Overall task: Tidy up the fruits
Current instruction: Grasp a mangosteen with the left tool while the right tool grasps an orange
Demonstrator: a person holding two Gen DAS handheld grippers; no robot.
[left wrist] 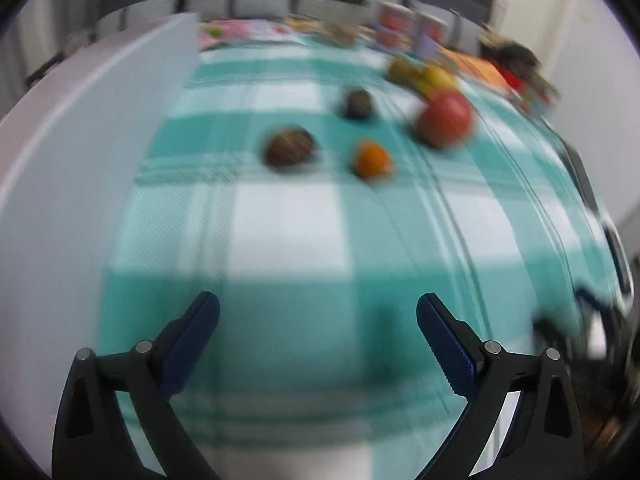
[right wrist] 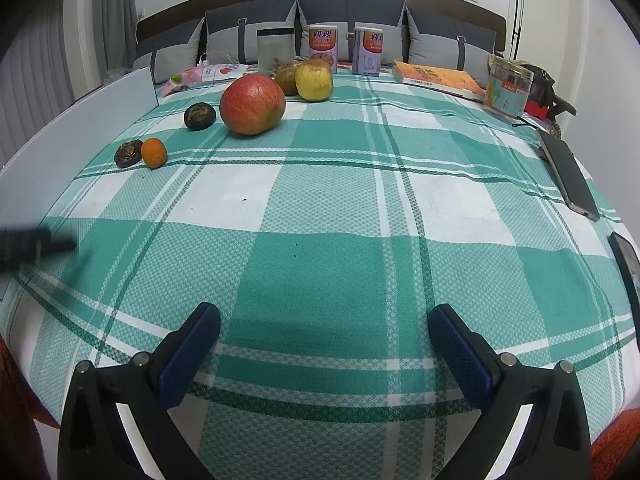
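Several fruits lie on a green-and-white checked cloth [right wrist: 320, 208]. In the right wrist view a big red apple [right wrist: 253, 105] sits at the far left, with a yellow apple [right wrist: 314, 79] and a greenish fruit [right wrist: 286, 78] behind it, a dark round fruit [right wrist: 199, 116], a small orange [right wrist: 154, 153] and a dark wrinkled fruit [right wrist: 128, 153]. The blurred left wrist view shows the red apple [left wrist: 444, 119], orange [left wrist: 372, 159] and two dark fruits [left wrist: 289, 146] [left wrist: 358, 103]. My left gripper [left wrist: 318, 312] and right gripper [right wrist: 324, 322] are open, empty, well short of the fruits.
A pale blue board [right wrist: 92, 120] stands along the left edge. Two cans [right wrist: 323, 42], a jar [right wrist: 275, 50], a book [right wrist: 438, 79] and a clear box [right wrist: 506, 86] line the back. A phone [right wrist: 568, 176] lies at the right edge. The blurred left gripper shows at the left [right wrist: 28, 246].
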